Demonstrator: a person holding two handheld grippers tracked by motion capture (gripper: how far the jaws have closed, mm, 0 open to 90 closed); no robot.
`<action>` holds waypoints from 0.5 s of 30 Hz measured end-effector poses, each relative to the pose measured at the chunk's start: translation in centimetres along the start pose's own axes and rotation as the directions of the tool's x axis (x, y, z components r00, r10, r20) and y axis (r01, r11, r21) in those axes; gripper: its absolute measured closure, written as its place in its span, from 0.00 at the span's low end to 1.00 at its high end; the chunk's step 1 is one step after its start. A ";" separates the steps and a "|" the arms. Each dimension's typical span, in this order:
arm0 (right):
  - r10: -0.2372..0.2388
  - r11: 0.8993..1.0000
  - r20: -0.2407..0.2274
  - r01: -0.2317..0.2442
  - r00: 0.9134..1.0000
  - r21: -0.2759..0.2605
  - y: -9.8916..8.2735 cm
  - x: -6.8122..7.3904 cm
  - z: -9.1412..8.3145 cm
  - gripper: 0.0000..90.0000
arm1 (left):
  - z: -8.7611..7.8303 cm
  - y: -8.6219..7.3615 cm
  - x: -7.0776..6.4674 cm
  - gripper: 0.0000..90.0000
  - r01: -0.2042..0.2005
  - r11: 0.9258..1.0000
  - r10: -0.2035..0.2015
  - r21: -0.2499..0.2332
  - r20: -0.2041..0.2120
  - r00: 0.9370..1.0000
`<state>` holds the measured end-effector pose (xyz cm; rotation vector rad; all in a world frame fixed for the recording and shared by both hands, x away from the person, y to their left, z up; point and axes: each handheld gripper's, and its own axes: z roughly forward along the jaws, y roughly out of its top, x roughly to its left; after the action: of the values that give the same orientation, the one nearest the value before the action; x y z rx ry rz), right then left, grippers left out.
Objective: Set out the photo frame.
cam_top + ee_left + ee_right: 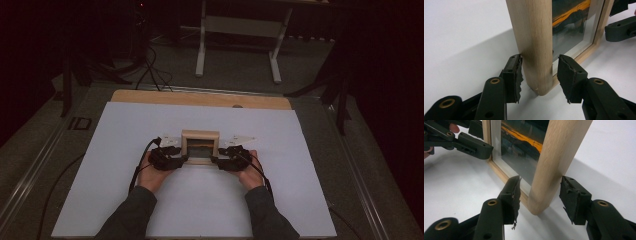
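Note:
A small light-wood picture frame (200, 145) stands upright on the white board (125, 190), holding a dark picture with an orange band behind glass. My left gripper (181, 159) is at its left post, low down. In the left gripper view the post (534, 37) stands between the jaws of the left gripper (540, 57); one pad (515, 72) touches the wood and the other stands a little off it, so the gripper is open. My right gripper (216, 160) is at the right post. Its jaws (540, 178) are open, with gaps on both sides of the post (554, 157).
The white board lies on a wooden tabletop (200, 98). A person's hands and dark sleeves (127, 215) come in from the front edge. Behind the table stand white table legs (201, 45) and dark stands, with cables on the floor.

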<state>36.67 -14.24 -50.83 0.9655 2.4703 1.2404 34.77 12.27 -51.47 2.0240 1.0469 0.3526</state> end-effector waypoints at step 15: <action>0.002 1.000 0.016 -0.002 1.000 -0.006 0.0 -0.5 -1.4 0.50 | -1.2 0.0 0.1 0.54 0.004 1.000 -0.004 0.011 -0.005 1.000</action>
<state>36.36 -15.43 -50.02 0.9732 2.4525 1.2359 34.13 12.96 -50.77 2.0319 1.0581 0.3504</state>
